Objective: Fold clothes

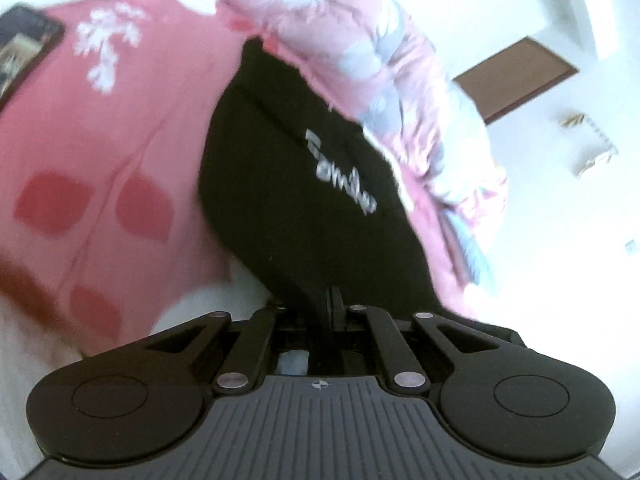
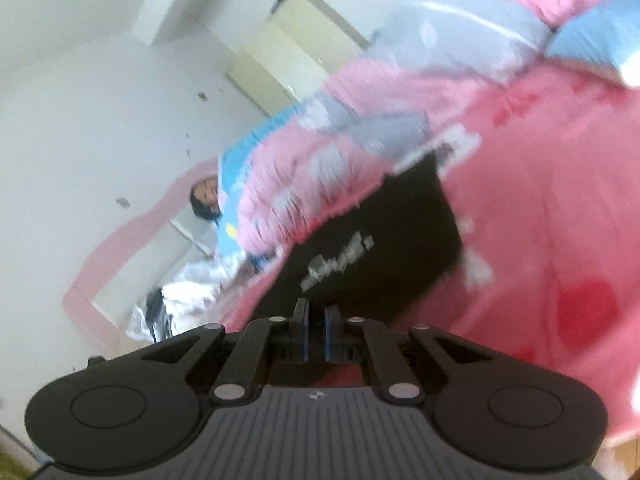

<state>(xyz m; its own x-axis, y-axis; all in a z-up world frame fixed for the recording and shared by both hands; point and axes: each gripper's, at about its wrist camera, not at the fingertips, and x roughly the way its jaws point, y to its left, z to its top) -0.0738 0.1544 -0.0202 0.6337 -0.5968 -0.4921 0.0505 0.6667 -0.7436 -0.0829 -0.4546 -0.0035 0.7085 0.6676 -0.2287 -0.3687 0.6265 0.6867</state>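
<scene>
A black garment [image 1: 288, 168] with white lettering lies on a pink bed sheet [image 1: 120, 140], blurred by motion. Its near edge runs up into my left gripper [image 1: 334, 300], whose jaws are shut on the cloth. In the right wrist view the same black garment [image 2: 380, 248] stretches from under a quilt down to my right gripper [image 2: 316, 312]. Its blue-edged pads stand nearly together with the dark cloth pinched at their tips. Both held edges are raised off the pink bed sheet [image 2: 560, 200].
A bunched pink, grey and blue quilt [image 1: 380, 52] covers the garment's far side, also the quilt [image 2: 320, 152]. A dark phone [image 1: 24, 48] lies on the sheet at the far left. A brown door [image 1: 516, 76], a pale wardrobe [image 2: 288, 48] and a pink-framed mirror [image 2: 132, 248] stand by white walls.
</scene>
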